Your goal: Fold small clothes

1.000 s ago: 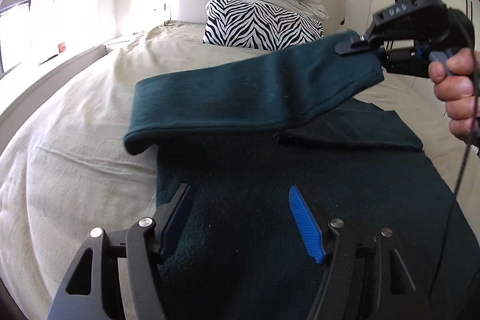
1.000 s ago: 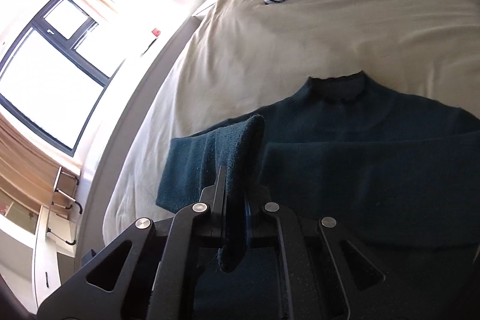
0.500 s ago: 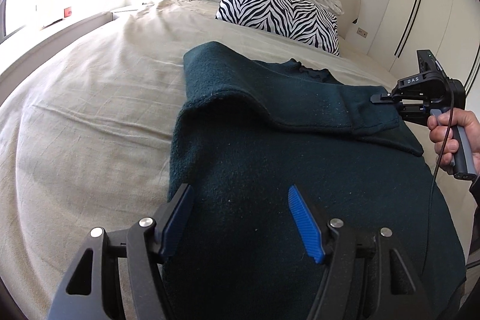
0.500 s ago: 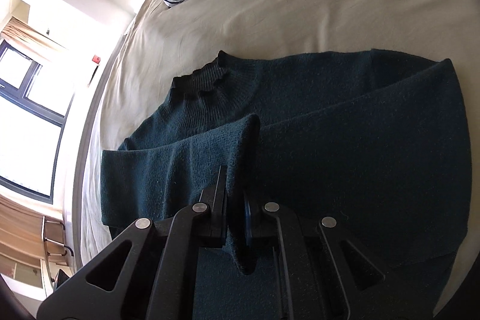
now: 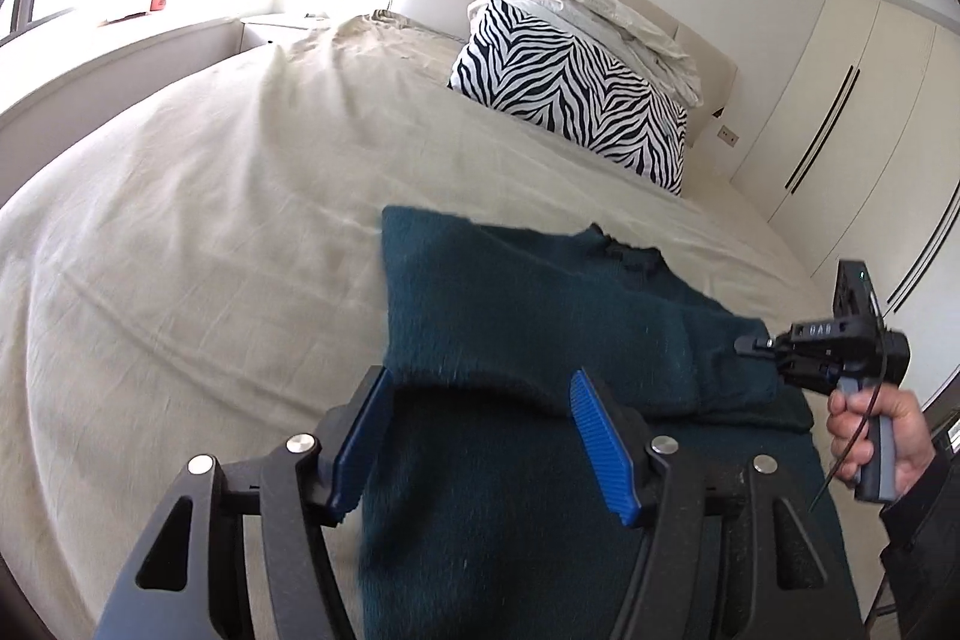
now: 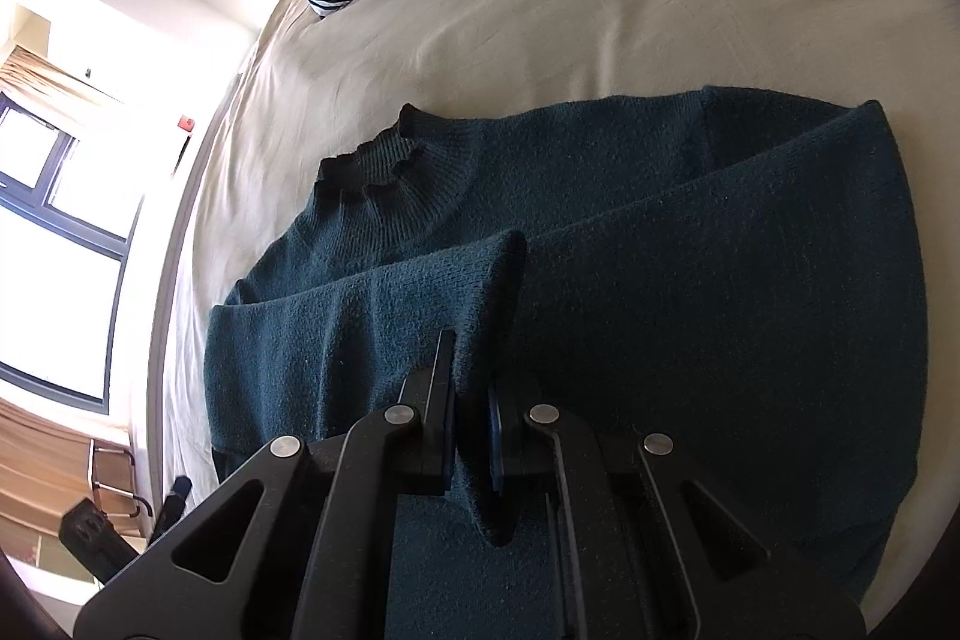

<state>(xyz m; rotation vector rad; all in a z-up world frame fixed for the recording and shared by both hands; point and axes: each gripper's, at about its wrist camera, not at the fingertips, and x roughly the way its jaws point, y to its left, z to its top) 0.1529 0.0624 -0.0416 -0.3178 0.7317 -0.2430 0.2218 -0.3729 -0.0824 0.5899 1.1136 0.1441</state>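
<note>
A dark teal knit sweater lies on the beige bed, collar toward the pillow. Both sleeves are folded across its body. My right gripper is shut on the cuff of the left sleeve, low over the sweater's body; it also shows in the left wrist view at the sweater's right side. My left gripper is open and empty, its blue fingers spread just above the sweater's lower body, not touching cloth that I can tell.
A zebra-print pillow with folded pale bedding on top stands at the headboard. White wardrobe doors are on the right. A window and a ledge run along the bed's left side.
My right gripper carried the sleeve cuff across the sweater and lowered it onto the body. My left gripper stayed open, and its view swung toward the sweater's right side.
</note>
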